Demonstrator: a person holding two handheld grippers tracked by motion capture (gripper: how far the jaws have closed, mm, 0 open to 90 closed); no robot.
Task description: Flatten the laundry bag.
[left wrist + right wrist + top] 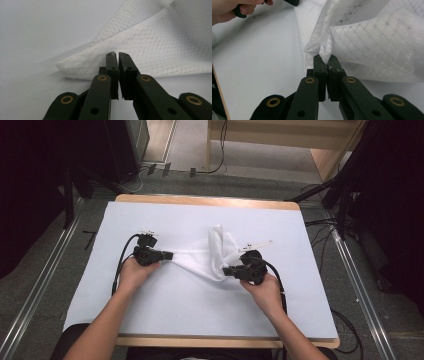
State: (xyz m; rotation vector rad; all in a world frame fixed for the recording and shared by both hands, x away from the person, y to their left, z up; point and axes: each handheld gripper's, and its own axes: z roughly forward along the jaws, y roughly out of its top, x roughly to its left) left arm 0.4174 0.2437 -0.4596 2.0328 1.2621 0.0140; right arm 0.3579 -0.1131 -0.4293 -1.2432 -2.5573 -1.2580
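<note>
Grey carpet floor with cables and metal rails surrounds a wooden table [210, 200] whose top is covered by a smooth white sheet [165, 315] reaching almost to its edges. Nearest the table's near edge, two bare forearms come in; each hand wraps a black, hard-plastic gripper with a cable trailing back along the wrist.

The right gripper [226, 270] sits right of the table's centre, jaws pointing toward the left edge. In the right gripper view its jaws are pressed together on a bunched, crumpled fold of the white mesh cloth [372, 47], pinched tight at the tips. The cloth is thin and slightly see-through, woven in a fine diamond net pattern, and drapes in soft rolls above the jaws.

The left gripper [169, 255] lies left of centre, jaws pointing toward the right edge. In the left gripper view its flat ribbed pads stand almost together with only a hairline slit between them, tips at the edge of a folded, layered corner of the cloth [155, 50]; whether they pinch any fabric cannot be told.

Between the grippers the cloth stretches as a taut band across the middle of the table, and beyond the right gripper it rises in a loose, puffy peak [218, 240] toward the far edge.
</note>
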